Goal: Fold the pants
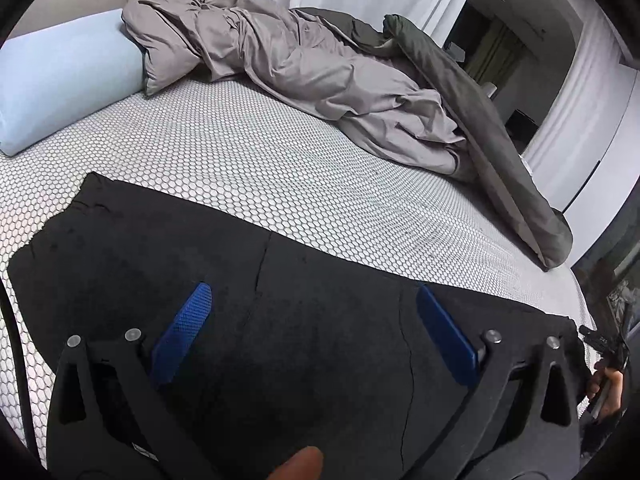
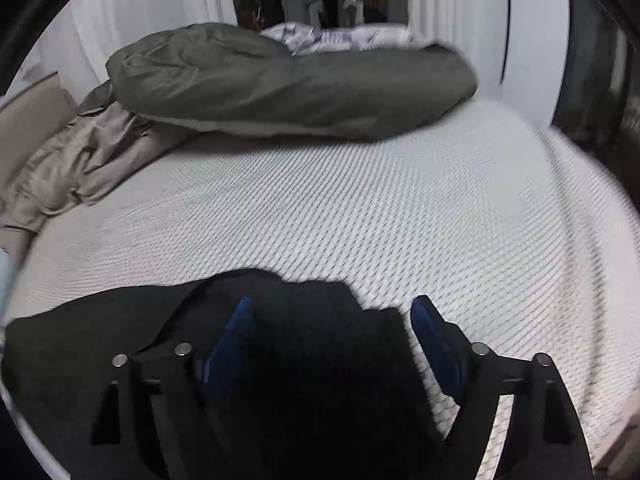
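The black, soft-fabric pants (image 1: 280, 320) lie spread flat on the bed (image 1: 280, 160), whose cover is a white sheet printed with a small honeycomb pattern, at the bed's near edge. In the left wrist view the pants run as a long dark band from the left side of the bed toward its right edge, with a couple of thin creases across them.

The left gripper (image 1: 314, 308) hangs over the middle of the pants with its blue-padded fingers (image 1: 184, 332) spread wide; nothing is clamped between them.

The right gripper (image 2: 332, 320) is over the bunched end of the pants, where the cloth rises in a low hump. Its blue fingers (image 2: 230, 344) also stand wide apart: the left one is over the fabric, the right one over bare sheet just beside the pants' edge. Cloth lies between them, but the pads do not press on it.

Beyond the pants, at the far side of the bed, are a crumpled beige quilt (image 1: 304, 64), a dark grey-green duvet (image 2: 288, 84) and a pale blue pillow (image 1: 68, 76).
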